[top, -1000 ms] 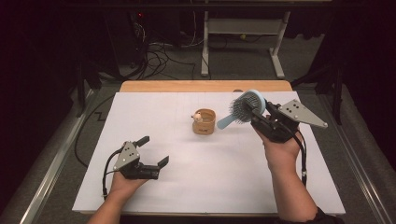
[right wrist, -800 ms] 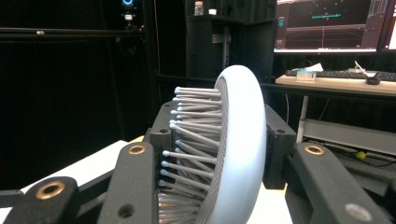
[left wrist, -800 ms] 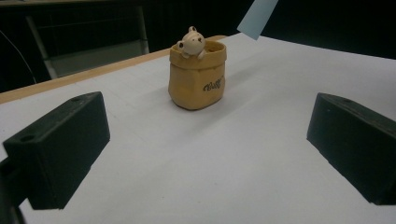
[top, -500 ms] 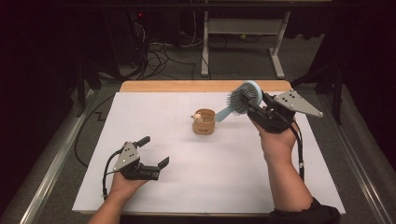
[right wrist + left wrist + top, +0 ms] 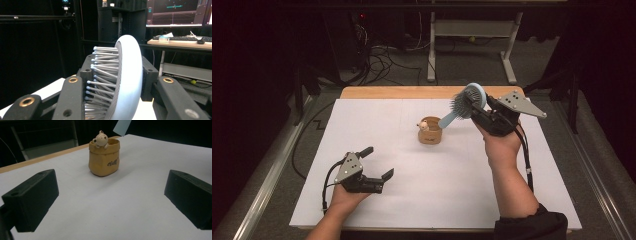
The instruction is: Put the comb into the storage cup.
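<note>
A light blue hairbrush hangs in the air over the back right of the table. My right gripper is shut on its round head, with the handle slanting down and left toward a small tan pot. In the right gripper view the brush head stands between the jaws of the right gripper, bristles facing left. A little bear figure peeks out of the pot. My left gripper rests open at the front left, with its jaws pointing at the pot. The left gripper holds nothing.
A white sheet covers the table, with a wooden edge along the back. Behind the table lie cables and a desk frame on the floor. Metal rails run along both sides.
My right gripper has carried the brush a little to the left and slightly up, bringing the handle tip closer above the pot. The left gripper has stayed still.
</note>
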